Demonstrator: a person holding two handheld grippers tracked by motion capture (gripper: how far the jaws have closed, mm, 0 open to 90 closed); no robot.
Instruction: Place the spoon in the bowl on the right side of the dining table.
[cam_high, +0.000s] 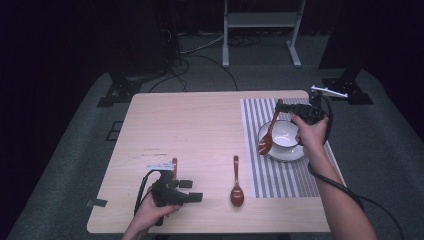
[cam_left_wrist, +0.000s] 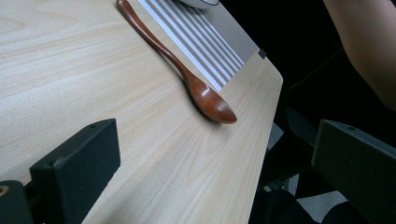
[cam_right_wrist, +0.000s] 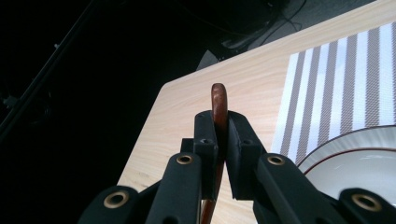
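A brown wooden spoon (cam_high: 267, 134) hangs at the right of the high view, its bowl low over the rim of a white bowl (cam_high: 285, 141) on a saucer; whether it touches the rim is hard to tell. The right gripper (cam_high: 286, 107) pinches its handle tip, jaws closed tight on the wood in the right gripper view. Below lies a striped placemat (cam_high: 280, 175). A second spoon (cam_high: 236, 182) lies flat at lower centre on the table (cam_high: 200, 125), just left of the mat. At lower left, the left gripper (cam_high: 189, 190) rests near the table edge, jaws wide apart and holding nothing.
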